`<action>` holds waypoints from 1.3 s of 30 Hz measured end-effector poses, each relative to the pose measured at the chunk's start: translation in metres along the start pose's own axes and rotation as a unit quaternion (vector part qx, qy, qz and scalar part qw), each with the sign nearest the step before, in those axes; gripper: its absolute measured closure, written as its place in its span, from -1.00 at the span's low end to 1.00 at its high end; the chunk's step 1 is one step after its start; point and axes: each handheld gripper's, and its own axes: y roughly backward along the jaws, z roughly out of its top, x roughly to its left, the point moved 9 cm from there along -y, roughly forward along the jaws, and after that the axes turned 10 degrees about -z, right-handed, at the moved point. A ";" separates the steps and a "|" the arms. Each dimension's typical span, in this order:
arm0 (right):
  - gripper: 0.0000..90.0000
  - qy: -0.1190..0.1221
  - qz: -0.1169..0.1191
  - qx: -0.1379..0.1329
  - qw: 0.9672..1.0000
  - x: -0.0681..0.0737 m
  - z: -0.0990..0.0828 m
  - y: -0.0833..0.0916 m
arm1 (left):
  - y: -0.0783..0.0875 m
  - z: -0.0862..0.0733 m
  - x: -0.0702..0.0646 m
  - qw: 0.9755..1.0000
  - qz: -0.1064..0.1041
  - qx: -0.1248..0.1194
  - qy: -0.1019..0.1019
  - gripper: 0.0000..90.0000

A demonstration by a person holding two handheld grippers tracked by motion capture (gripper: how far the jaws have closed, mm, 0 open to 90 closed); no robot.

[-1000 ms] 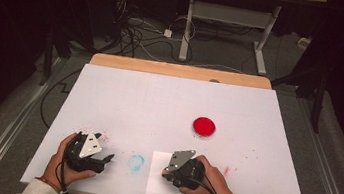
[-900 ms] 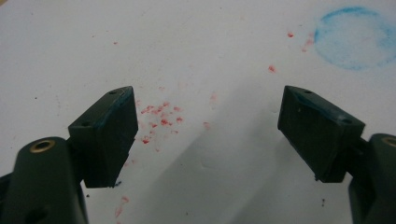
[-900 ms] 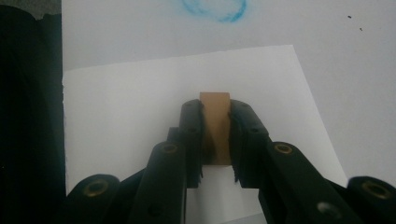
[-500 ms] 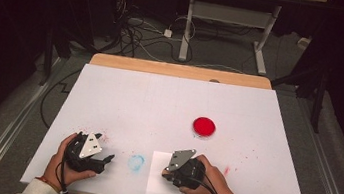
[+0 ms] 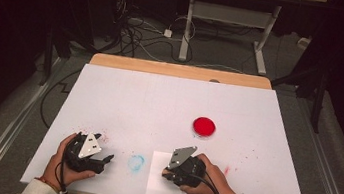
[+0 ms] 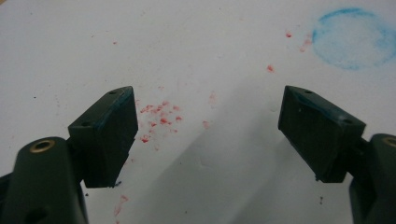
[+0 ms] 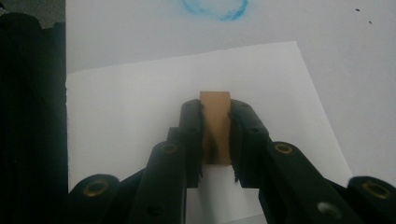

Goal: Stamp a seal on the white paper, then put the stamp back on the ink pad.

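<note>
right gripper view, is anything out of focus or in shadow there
Right gripper view: the right gripper arms nearest the lens are soft, the brown block sharper; left edge is dark. Left gripper view: a soft grey shadow falls between the pads.

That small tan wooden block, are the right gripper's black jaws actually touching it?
Touching. In the right gripper view, the right gripper has both black jaws pressed flat against the sides of the small tan wooden block, no gap on either side, above the white paper sheet.
</note>
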 end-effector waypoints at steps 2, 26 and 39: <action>0.70 -0.002 0.000 0.001 1.000 0.000 0.000 0.000 | -0.001 0.000 0.001 1.000 -0.001 0.003 0.000 -0.57; 0.69 -0.003 -0.010 -0.014 1.000 -0.001 0.006 0.009 | 0.001 0.000 0.002 1.000 0.000 -0.006 0.009 -0.56; 0.69 -0.016 -0.028 -0.057 0.998 -0.014 0.015 0.034 | 0.001 0.000 0.002 1.000 0.002 -0.002 0.003 -0.57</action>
